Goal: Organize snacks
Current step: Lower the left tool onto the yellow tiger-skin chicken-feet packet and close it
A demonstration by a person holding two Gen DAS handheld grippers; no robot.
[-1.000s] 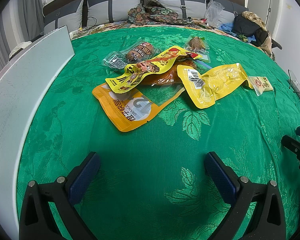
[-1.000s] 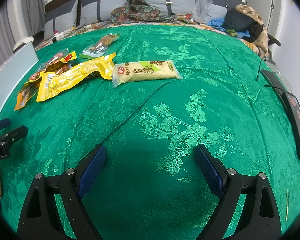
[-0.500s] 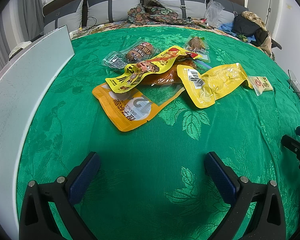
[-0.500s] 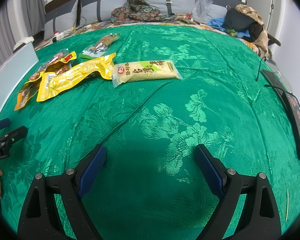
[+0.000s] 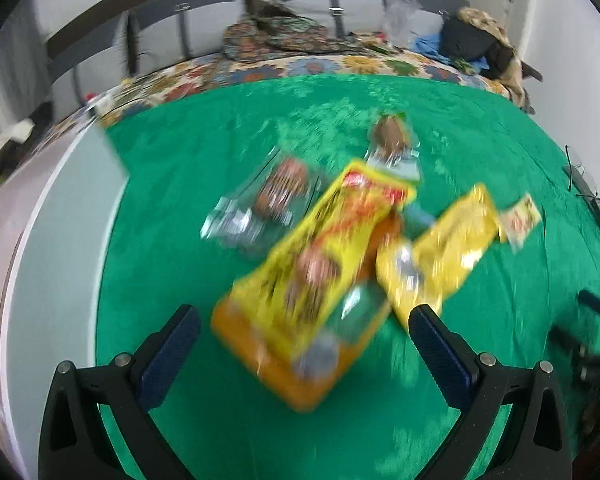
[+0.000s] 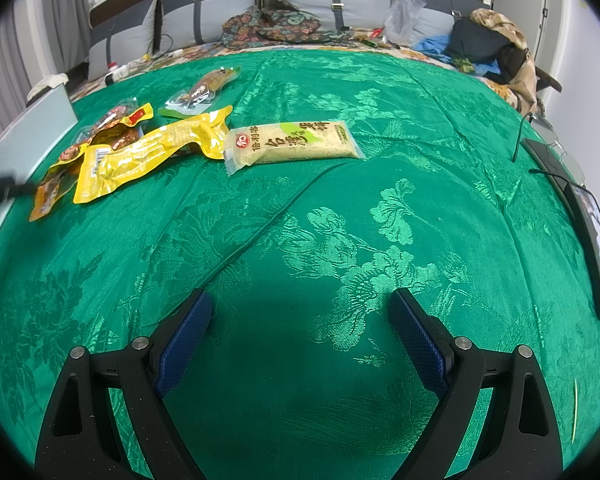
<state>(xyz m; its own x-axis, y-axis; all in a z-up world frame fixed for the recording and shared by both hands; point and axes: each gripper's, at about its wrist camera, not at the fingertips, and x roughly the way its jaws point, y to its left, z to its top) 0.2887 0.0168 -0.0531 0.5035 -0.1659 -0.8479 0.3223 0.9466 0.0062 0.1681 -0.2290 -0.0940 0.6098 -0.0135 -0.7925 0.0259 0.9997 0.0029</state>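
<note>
- Hovering over the green patterned bedspread (image 6: pixel 380 220), the left gripper (image 5: pixel 304 332) has its blue-padded fingers (image 5: pixel 172 352) spread wide, with nothing between them.
- Just ahead of that gap lies the heap of snacks, topped by a long yellow-and-red printed pouch (image 5: pixel 320 256) that rests on a flat orange packet (image 5: pixel 300 364). The left wrist view is smeared with blur, so finer detail cannot be read.
- The yellow-and-red pouch's long axis slants from near-left of the left gripper to far-right, oblique to the line between the fingertips; my guess is a grip across its narrow width needs a twist of the wrist.
- To the right of the heap, just beyond the right finger, sits a crinkled yellow foil bag (image 5: pixel 440 256). Two clear-wrapped brown snacks (image 5: pixel 276 196) lie further forward.
- The right gripper (image 6: pixel 300 320) is also parted and empty, poised above bare cloth.
- A pale rectangular pack of rice crackers with a green label (image 6: pixel 292 142) lies well forward of it and slightly left, long axis running crosswise to its reach.
- The left gripper is plainly the nearer to the heap; the right is nearer the cracker pack, but well apart from it.
- A white board (image 5: pixel 52 260) stands to the left of the left gripper, possibly the sorting place, though that cannot be told.
</note>
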